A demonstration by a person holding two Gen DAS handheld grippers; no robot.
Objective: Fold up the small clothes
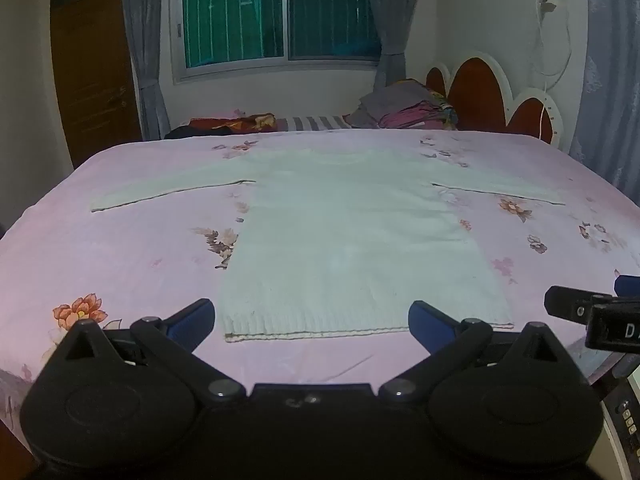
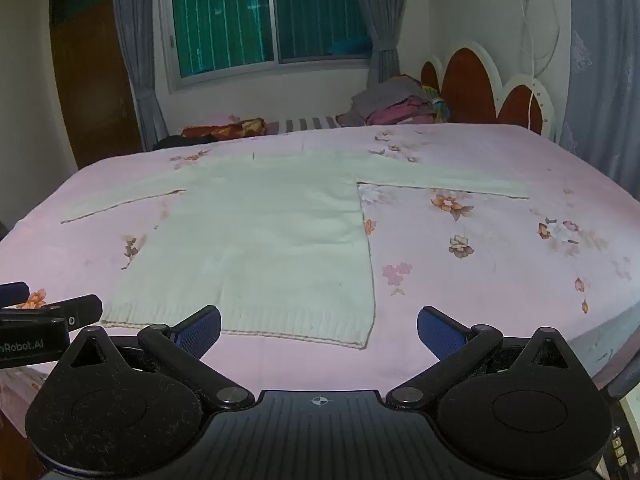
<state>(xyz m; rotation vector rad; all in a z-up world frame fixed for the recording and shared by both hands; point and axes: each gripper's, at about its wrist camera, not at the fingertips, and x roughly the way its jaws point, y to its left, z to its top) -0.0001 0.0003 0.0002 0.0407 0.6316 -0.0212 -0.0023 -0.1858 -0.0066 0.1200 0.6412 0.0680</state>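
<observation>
White knit sweater (image 1: 352,240) lay flat on pink floral bedsheet (image 1: 120,248), sleeves spread. Left gripper (image 1: 310,322) and right gripper (image 2: 318,328) jaws fully apart, empty, at near hem.

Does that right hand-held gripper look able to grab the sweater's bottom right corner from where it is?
Probably yes. The right hand-held gripper stands open just short of the white sweater, whose corner lies flat on the pink bedsheet with nothing in between.

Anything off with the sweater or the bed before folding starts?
Nothing stands out. The white sweater lies flat on the pink floral sheet, sleeves spread, hem nearest. Both grippers' fingers are open and empty. A heap of clothes sits by the headboard.
</observation>
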